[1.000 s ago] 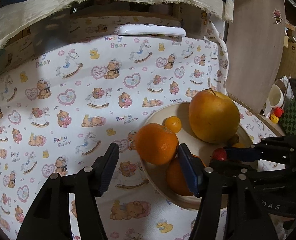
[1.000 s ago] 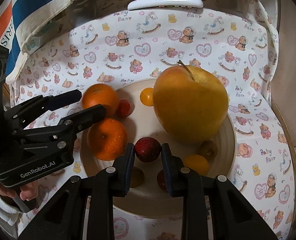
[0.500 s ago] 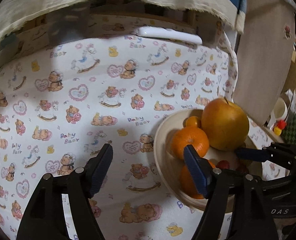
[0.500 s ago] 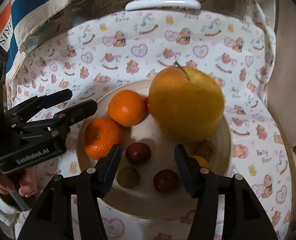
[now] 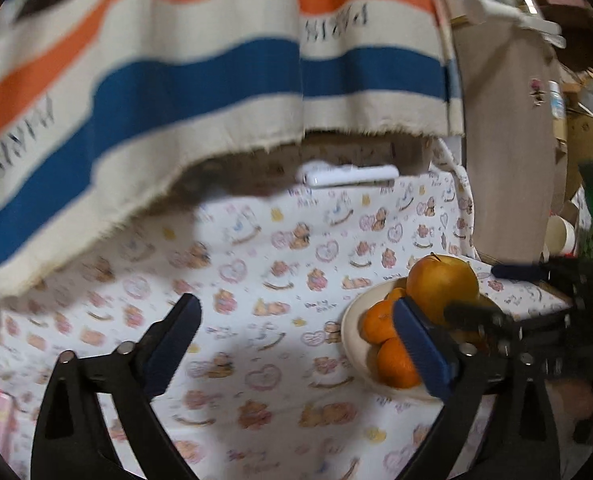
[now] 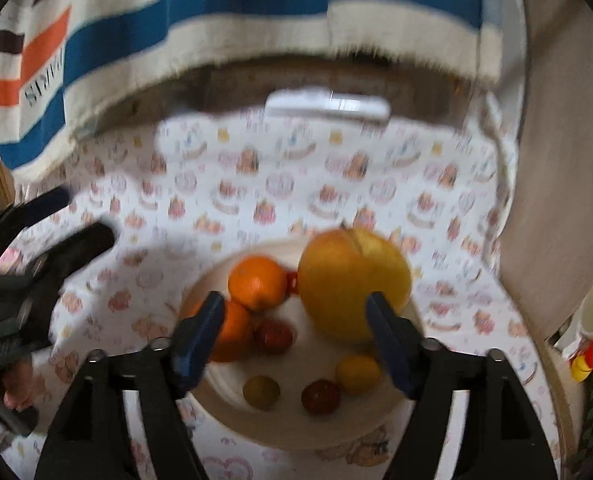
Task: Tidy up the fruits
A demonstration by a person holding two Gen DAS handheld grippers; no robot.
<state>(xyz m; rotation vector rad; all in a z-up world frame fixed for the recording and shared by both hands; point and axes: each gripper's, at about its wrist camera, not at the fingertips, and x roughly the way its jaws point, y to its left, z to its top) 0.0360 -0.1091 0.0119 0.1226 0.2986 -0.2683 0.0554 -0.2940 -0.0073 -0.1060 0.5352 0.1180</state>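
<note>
Cream-coloured and shallow, the plate rests on the desk, which is covered by a white cloth printed with bears and hearts. The plate holds a large yellow-orange apple with a stem, two oranges, one behind the other on the left side, two dark red small fruits, a small yellow fruit and a small olive-brown fruit. A further small red fruit shows between the rear orange and the apple. All fruit lies inside the rim; the view is motion-blurred.

The right hand-held gripper hovers over the plate; its blue-padded jaws are opening and grip nothing. The left hand-held gripper stands left of the plate over bare cloth; its jaws are opening wide, with nothing between them.

The cloth to the left of the plate is open. A white remote control lies at the far edge, under a hanging striped towel. A wooden panel bounds the right side, close to the plate.
</note>
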